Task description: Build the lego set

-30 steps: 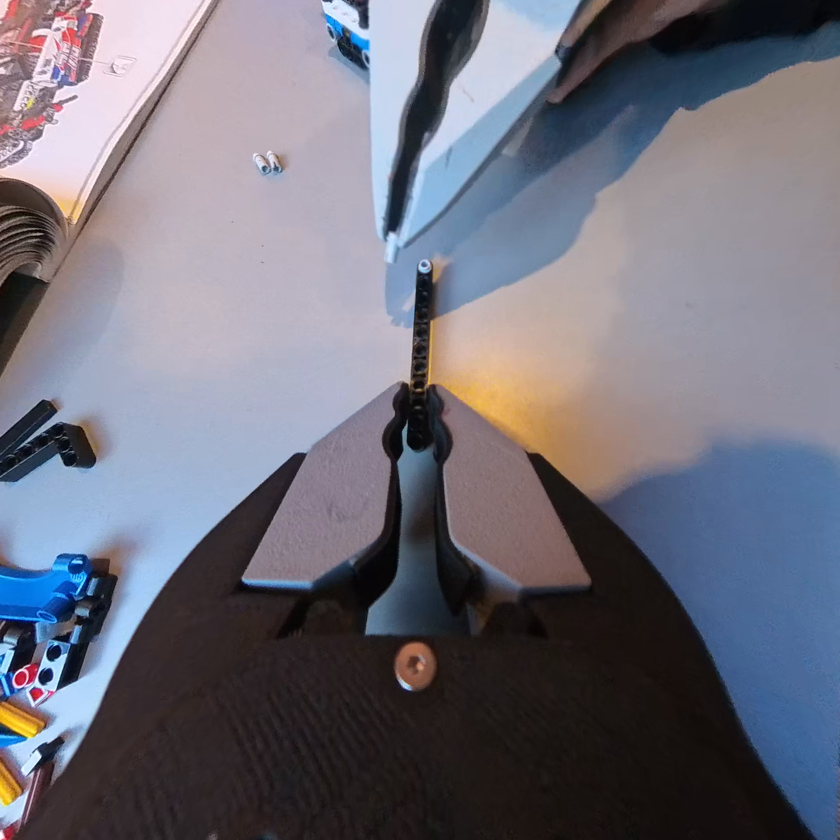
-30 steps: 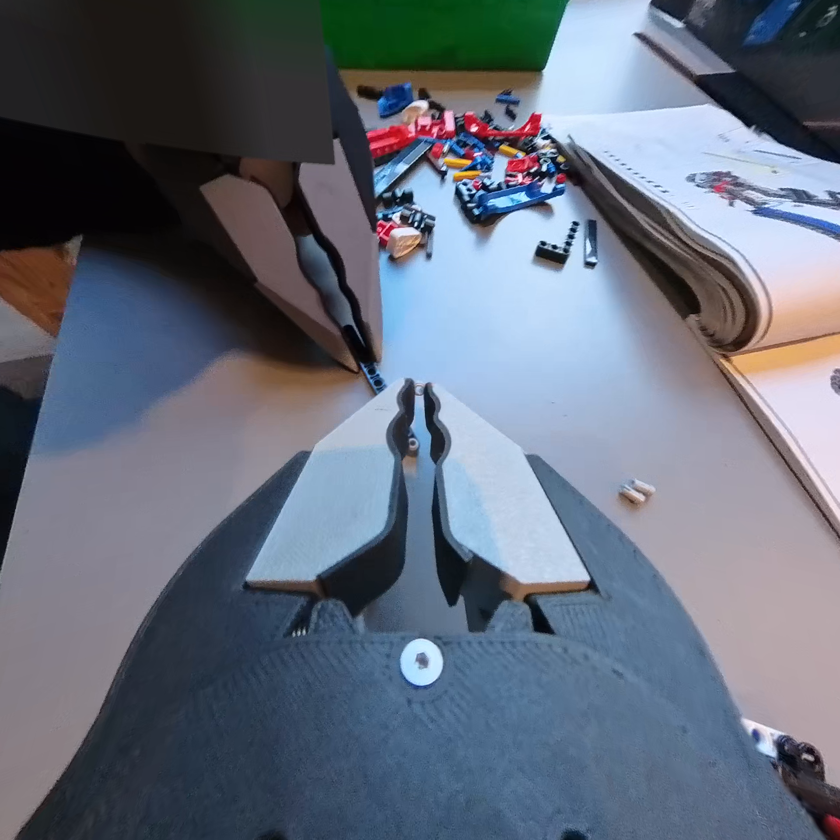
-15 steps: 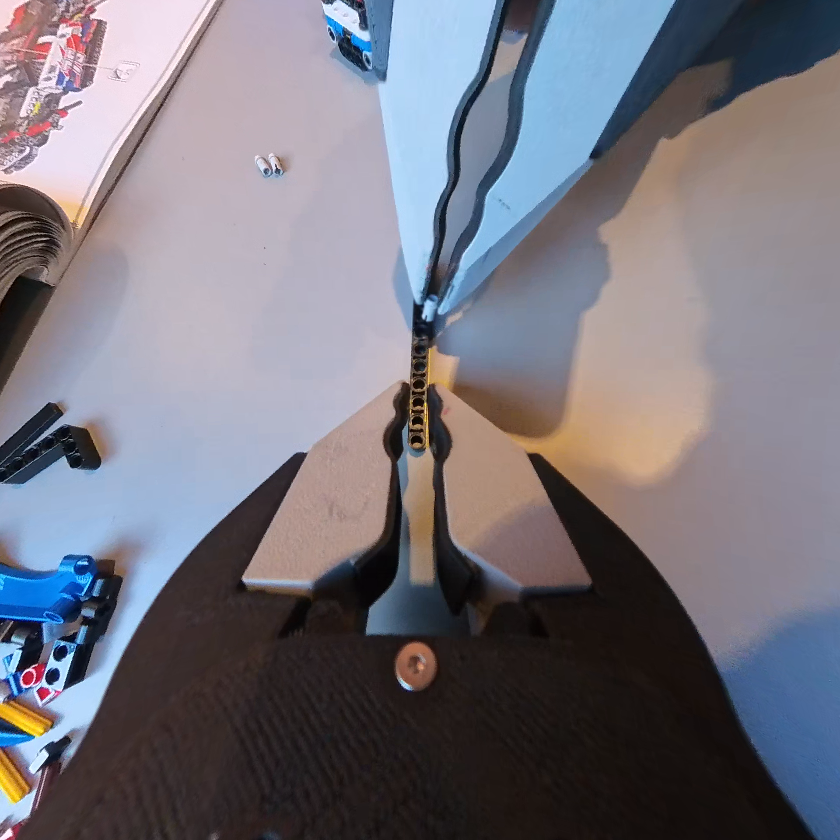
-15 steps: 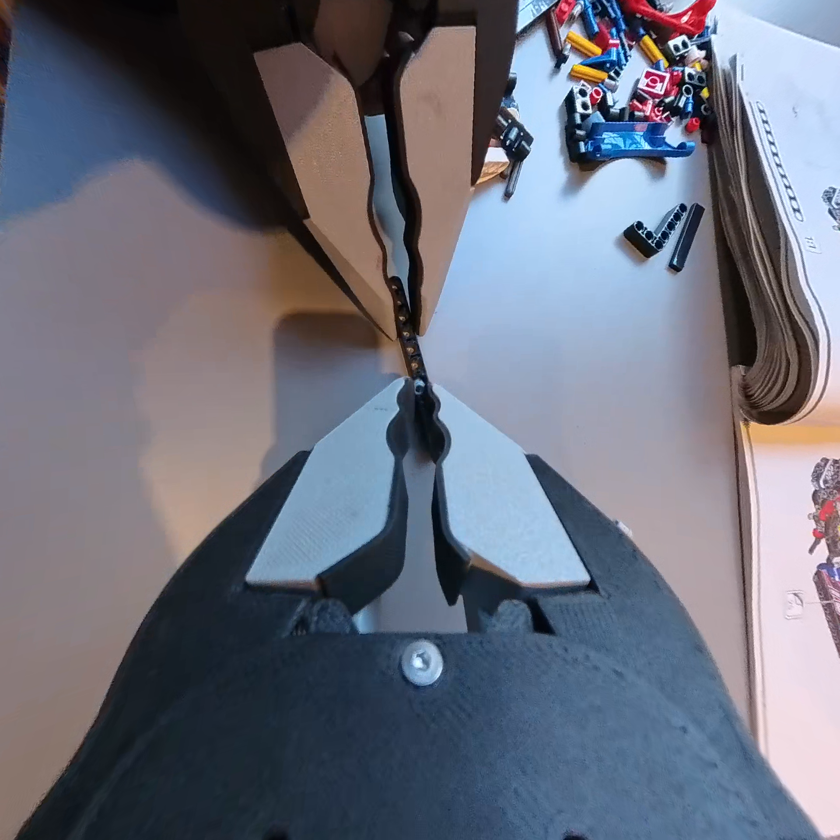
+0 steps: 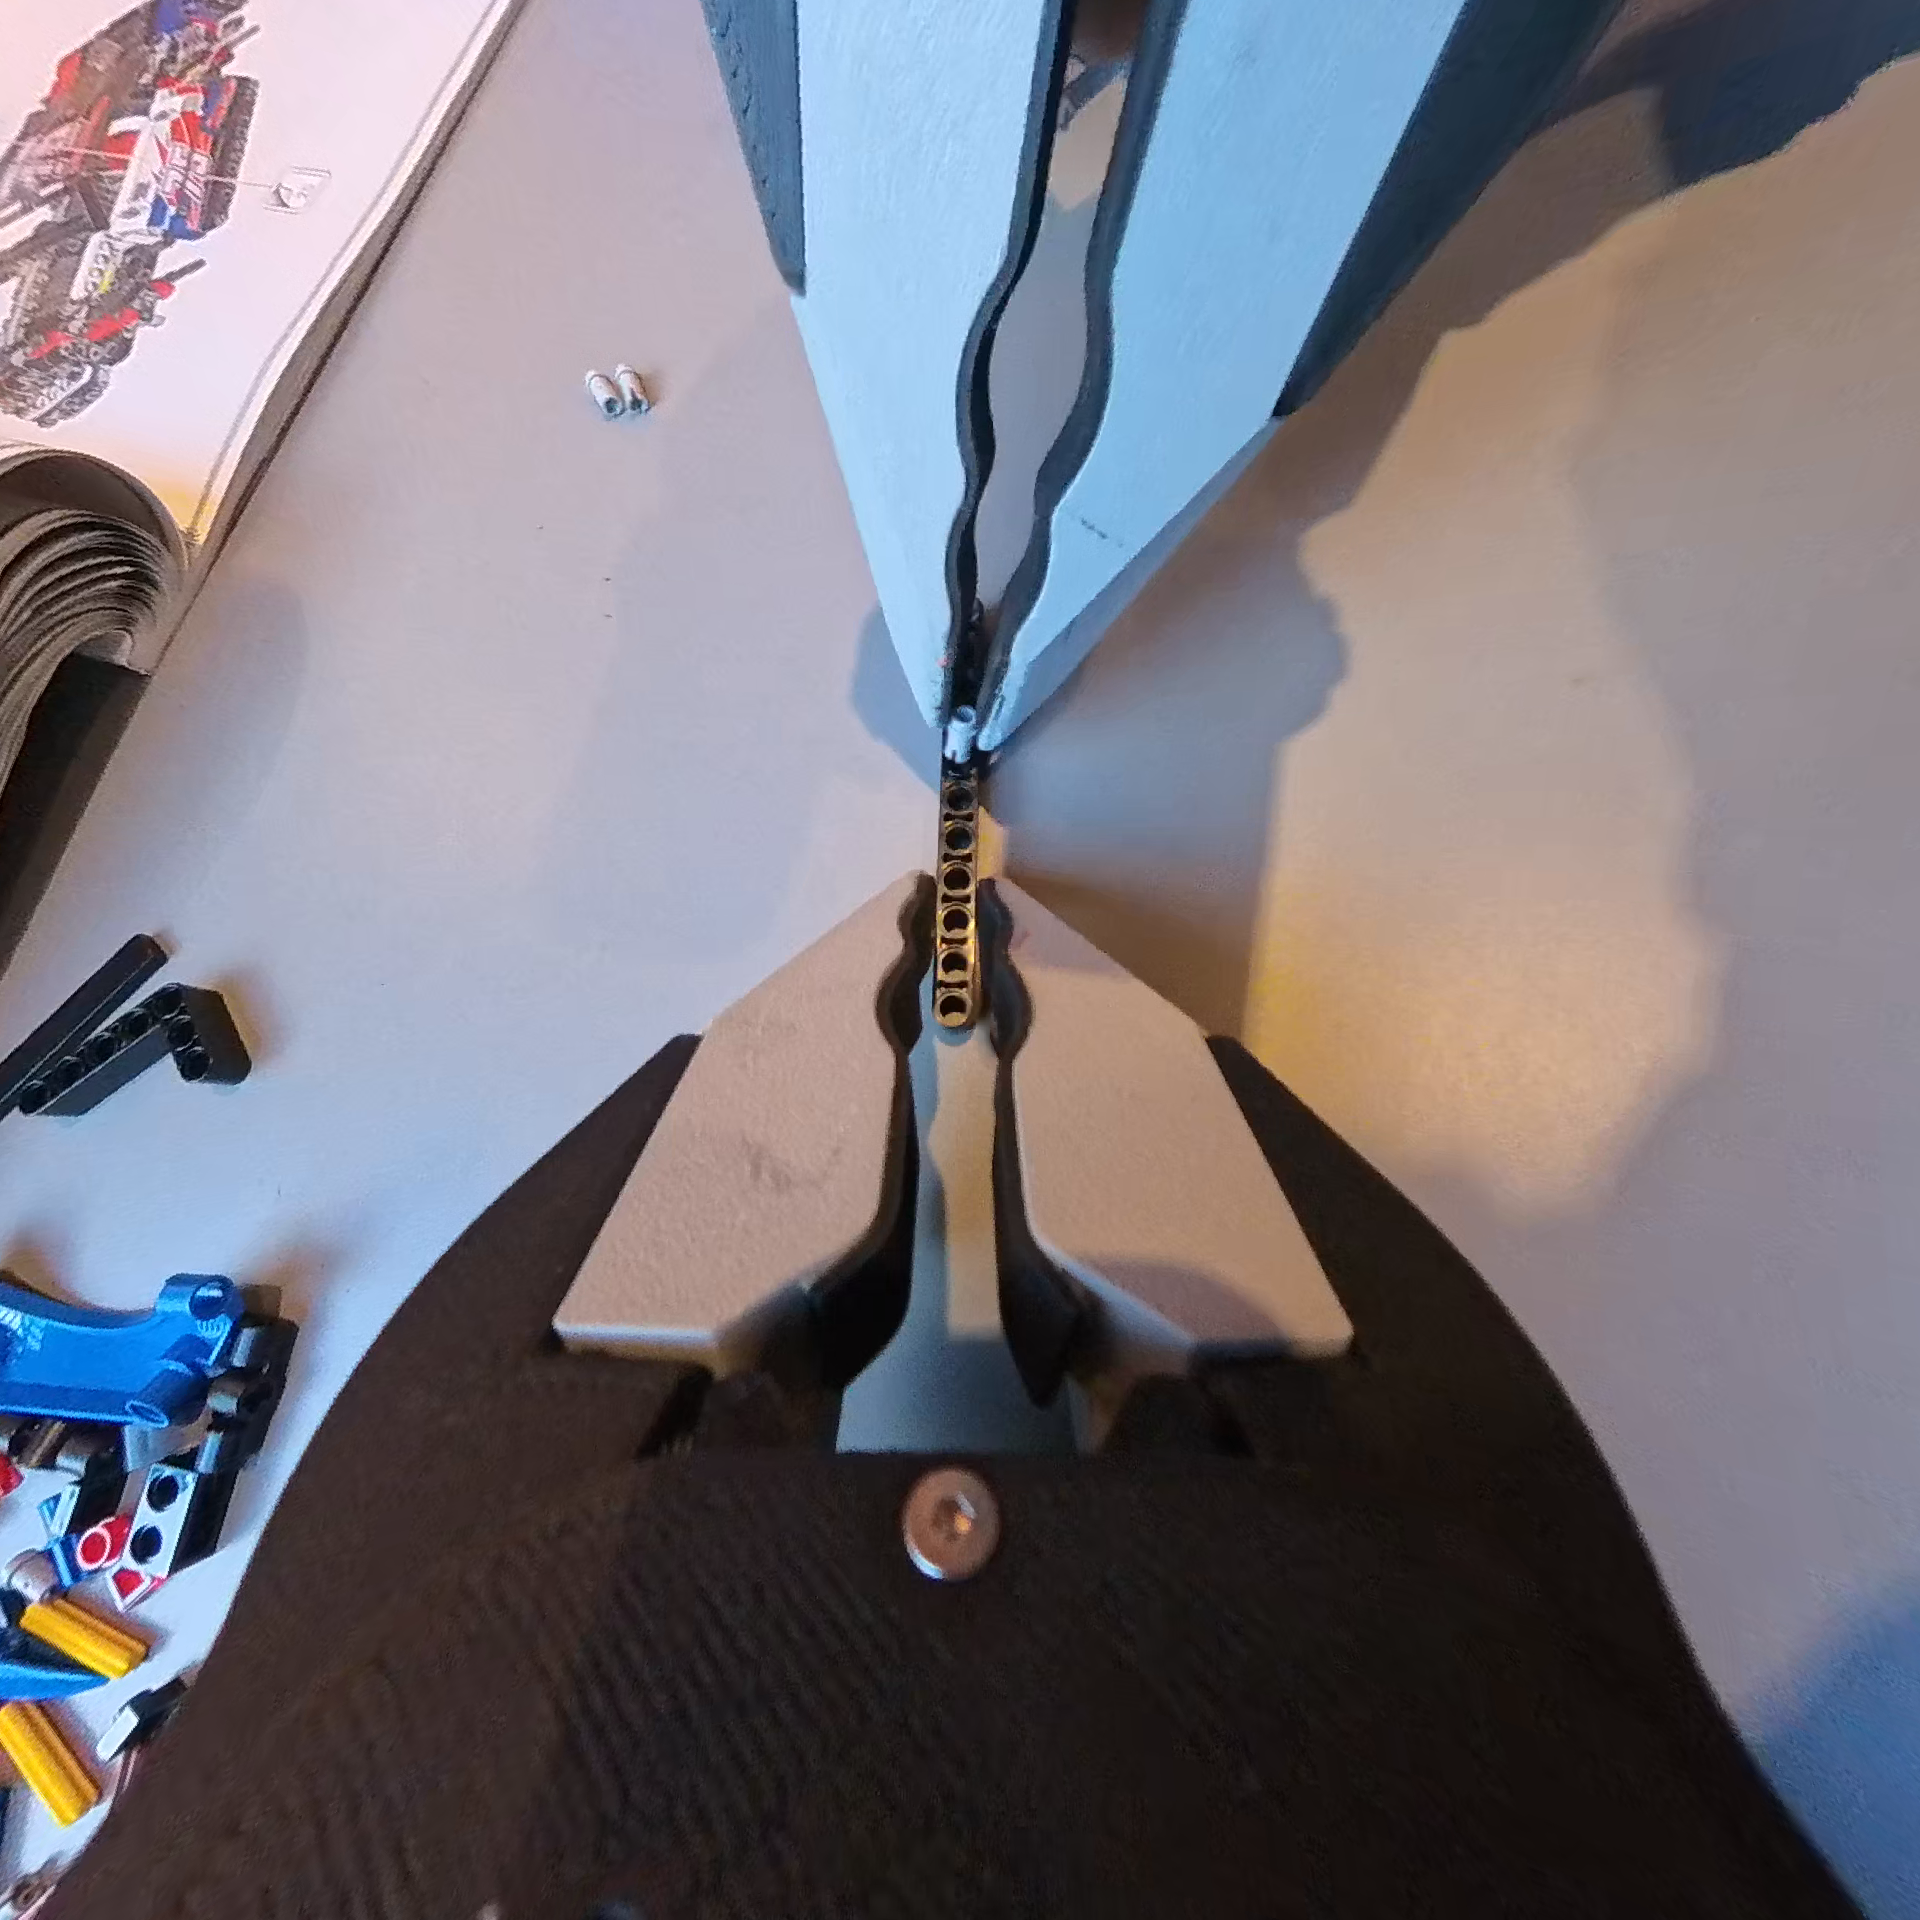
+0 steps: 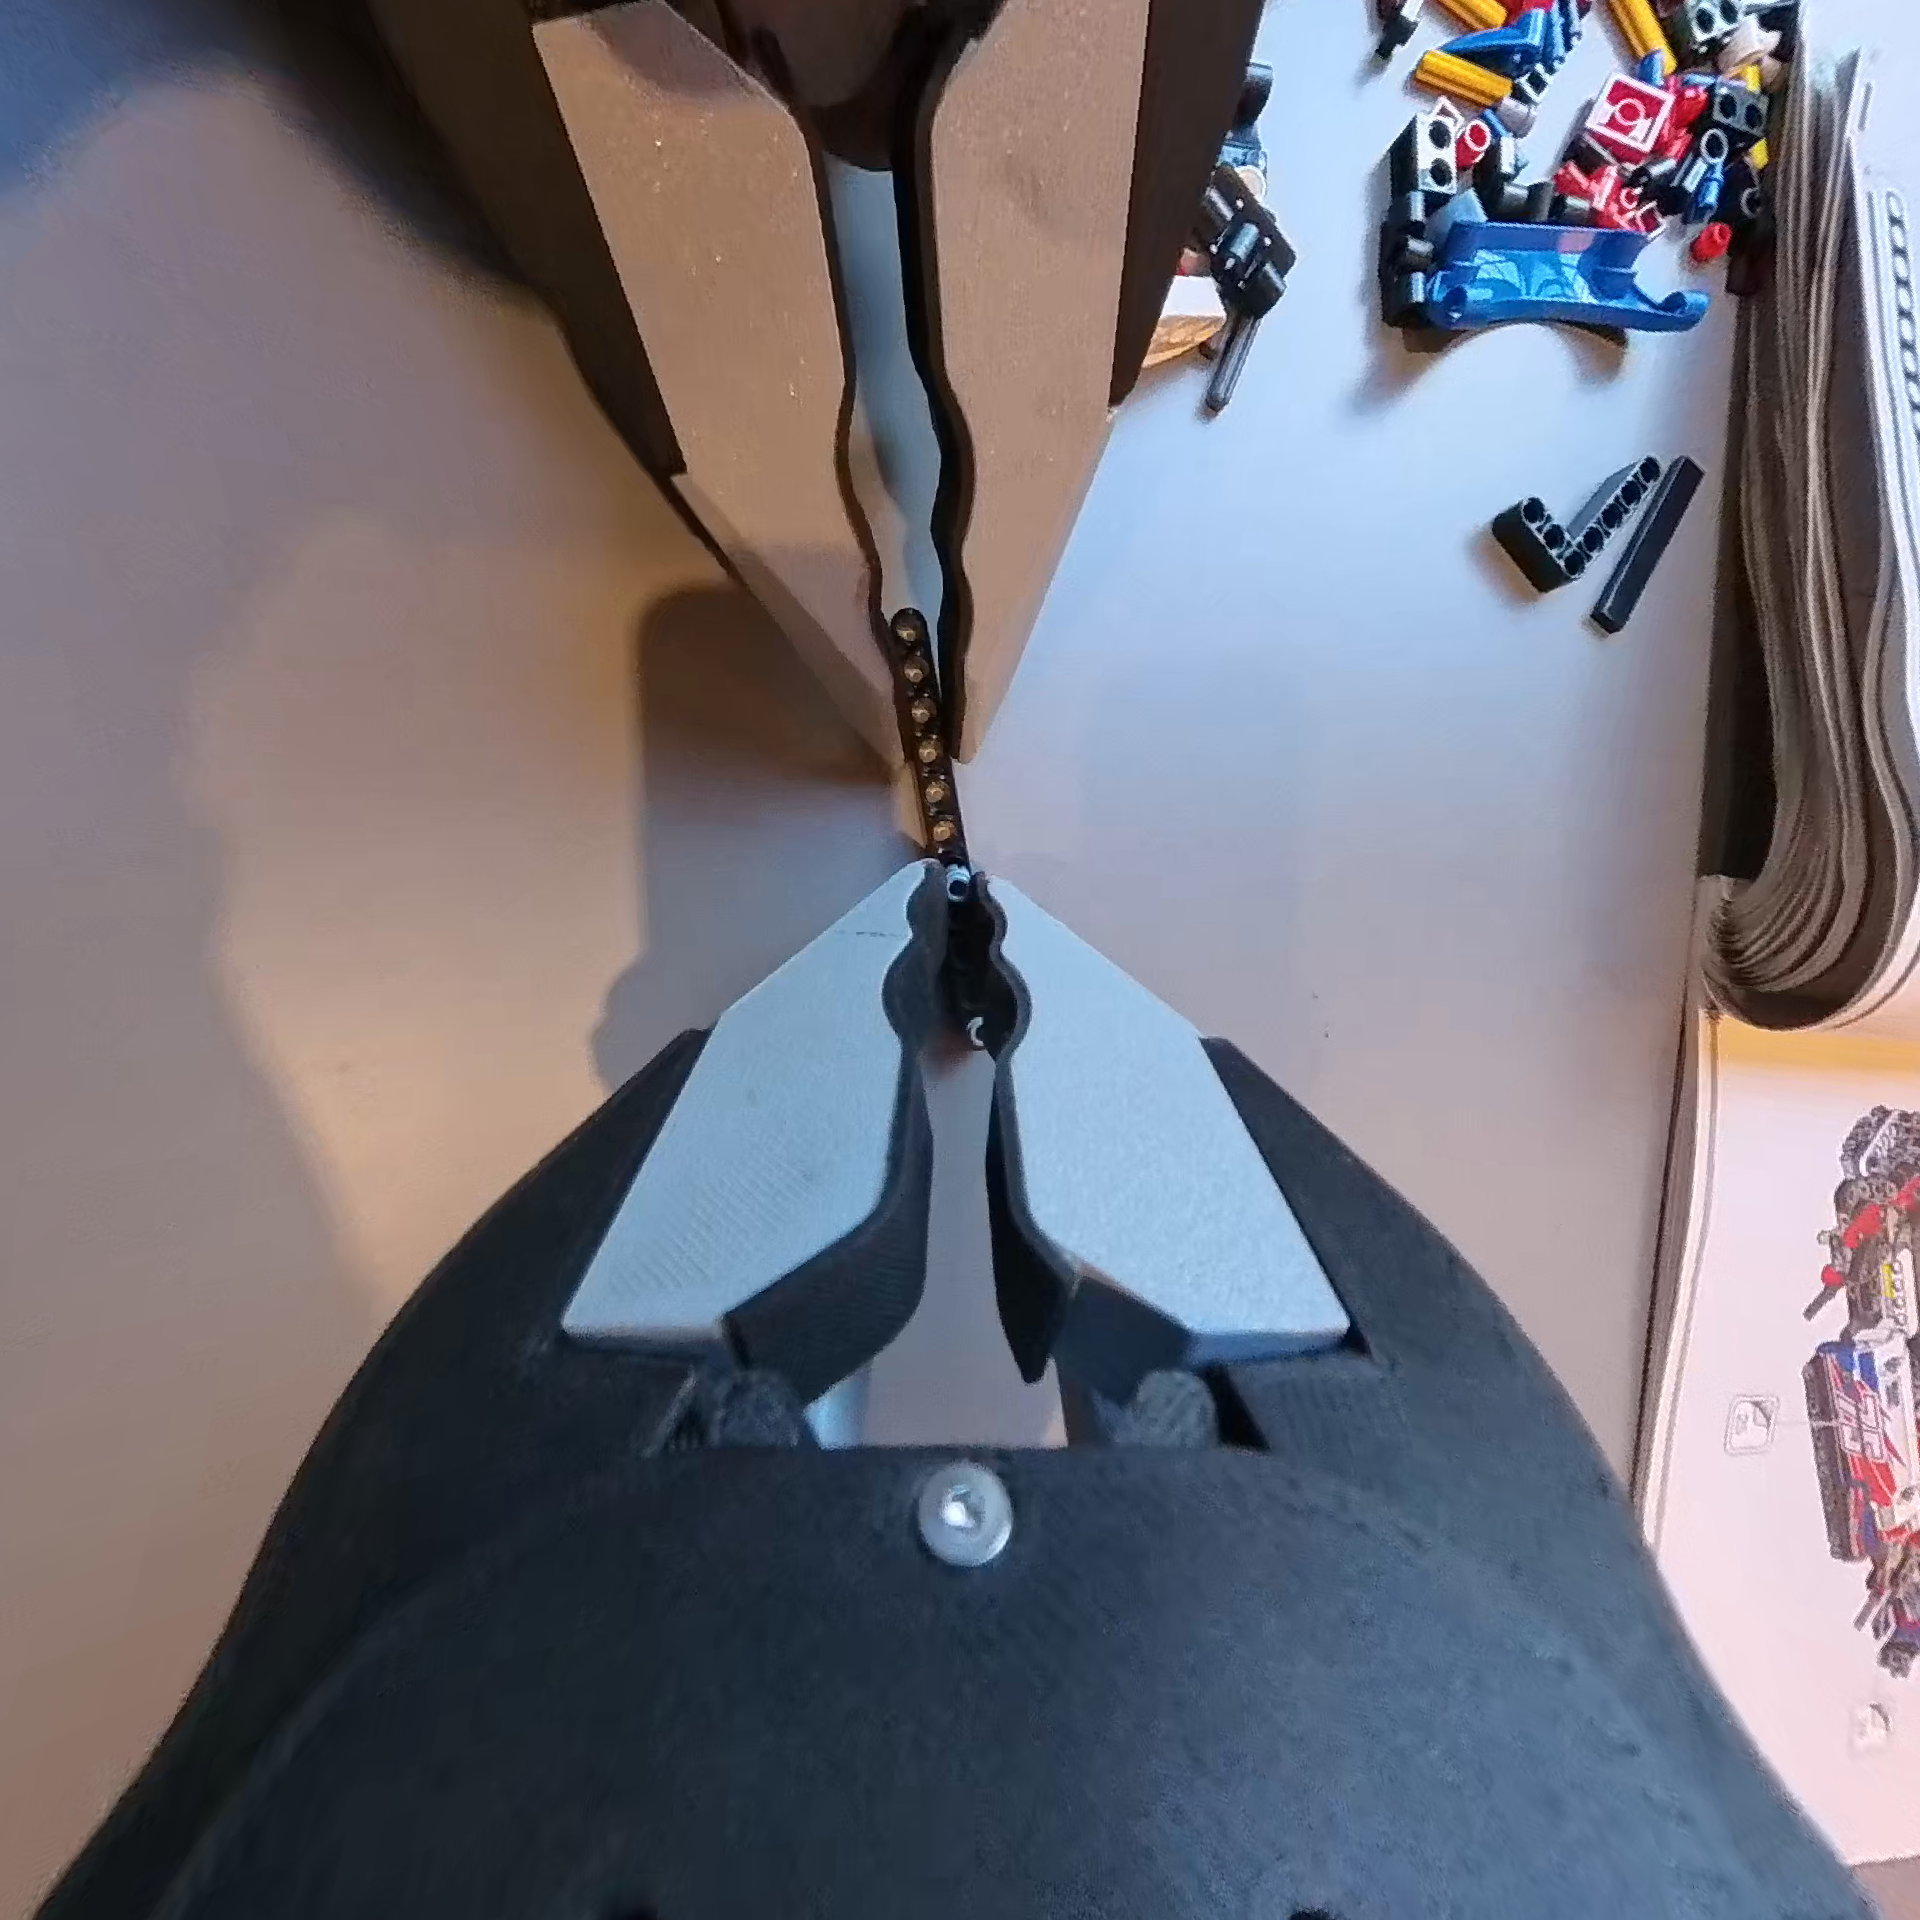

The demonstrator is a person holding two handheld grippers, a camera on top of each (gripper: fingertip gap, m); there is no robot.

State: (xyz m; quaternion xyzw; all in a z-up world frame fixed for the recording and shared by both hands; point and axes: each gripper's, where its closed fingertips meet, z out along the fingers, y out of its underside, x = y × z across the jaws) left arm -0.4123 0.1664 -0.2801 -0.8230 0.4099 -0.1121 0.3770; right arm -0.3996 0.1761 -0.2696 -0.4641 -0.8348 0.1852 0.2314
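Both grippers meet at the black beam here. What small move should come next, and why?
Probably press the right gripper a little farther toward the black beam held by the left gripper: the white pin at the right gripper's tips sits at the beam's end hole but still looks exposed, not fully seated.

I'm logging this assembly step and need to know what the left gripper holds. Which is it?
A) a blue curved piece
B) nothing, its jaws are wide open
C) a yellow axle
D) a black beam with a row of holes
D: the left gripper is shut on one end of the black beam, whose far end meets the right gripper.
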